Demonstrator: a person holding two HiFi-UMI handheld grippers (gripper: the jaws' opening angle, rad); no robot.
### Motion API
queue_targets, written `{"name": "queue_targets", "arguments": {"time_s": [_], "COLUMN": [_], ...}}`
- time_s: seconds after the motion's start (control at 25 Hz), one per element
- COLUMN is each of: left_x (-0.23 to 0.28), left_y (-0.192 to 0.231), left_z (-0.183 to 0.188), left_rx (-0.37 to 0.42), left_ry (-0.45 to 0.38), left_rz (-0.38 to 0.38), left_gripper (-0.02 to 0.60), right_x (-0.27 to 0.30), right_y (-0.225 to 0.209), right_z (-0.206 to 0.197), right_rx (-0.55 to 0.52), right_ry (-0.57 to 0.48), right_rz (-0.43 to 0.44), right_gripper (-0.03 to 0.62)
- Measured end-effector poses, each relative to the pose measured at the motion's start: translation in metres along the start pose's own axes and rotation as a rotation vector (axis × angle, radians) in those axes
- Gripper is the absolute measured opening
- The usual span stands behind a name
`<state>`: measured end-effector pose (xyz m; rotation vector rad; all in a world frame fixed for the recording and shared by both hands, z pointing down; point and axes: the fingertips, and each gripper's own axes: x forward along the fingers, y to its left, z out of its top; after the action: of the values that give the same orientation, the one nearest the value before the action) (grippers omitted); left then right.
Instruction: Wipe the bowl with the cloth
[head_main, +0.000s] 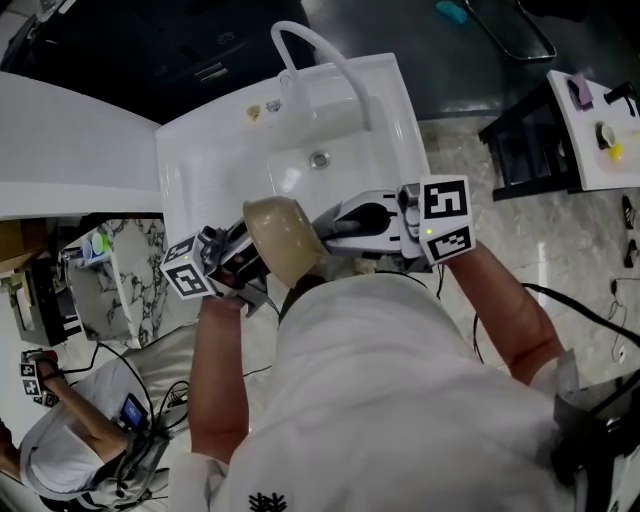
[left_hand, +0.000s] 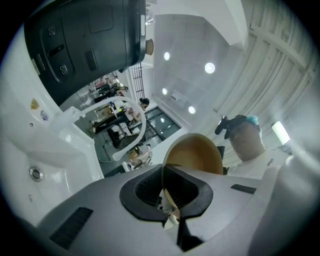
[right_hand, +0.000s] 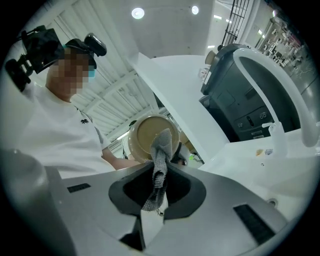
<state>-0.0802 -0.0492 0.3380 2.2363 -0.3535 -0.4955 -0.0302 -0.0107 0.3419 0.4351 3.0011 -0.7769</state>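
Observation:
A tan bowl (head_main: 285, 240) is held on its side above the near edge of the white sink (head_main: 200, 170). My left gripper (head_main: 248, 265) is shut on the bowl's rim; in the left gripper view the bowl (left_hand: 196, 154) rises edge-on from the closed jaws (left_hand: 169, 212). My right gripper (head_main: 338, 226) comes in from the right, shut on a grey cloth (right_hand: 160, 167). In the right gripper view the cloth's free end presses into the open inside of the bowl (right_hand: 145, 135). In the head view the bowl hides the cloth.
A white curved faucet (head_main: 320, 55) and the drain (head_main: 319, 159) lie behind the bowl. A dark appliance (left_hand: 85, 45) stands beyond the sink. A white side table (head_main: 600, 130) with small items is at the right, and another person (head_main: 60, 450) is at the lower left.

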Motion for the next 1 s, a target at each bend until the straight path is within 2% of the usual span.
{"name": "queue_targets", "arguments": {"time_s": [0.24,0.44,0.72,1.0], "left_x": [-0.007,-0.011,-0.006,0.0], "left_y": [0.017,0.026,0.018,0.006], "left_z": [0.001,-0.01,-0.017,-0.026], "left_rx": [-0.019,-0.038,-0.057,-0.059], "left_ry": [-0.003,0.022,0.047,0.079], "left_rz": [0.055,0.083,0.035,-0.02], "left_gripper": [0.017,0.017,0.017,0.017], "right_x": [0.0,-0.003,-0.016,-0.019], "right_y": [0.022,0.035,0.025,0.003], "right_z": [0.003,0.018,0.045,0.056], "right_rx": [-0.009,-0.026,-0.034,-0.052], "right_ry": [0.009,-0.048,-0.178,-0.212], "right_rz": [0.081,0.138,0.104,0.019], "right_gripper": [0.043,0.043,0.043,0.043]}}
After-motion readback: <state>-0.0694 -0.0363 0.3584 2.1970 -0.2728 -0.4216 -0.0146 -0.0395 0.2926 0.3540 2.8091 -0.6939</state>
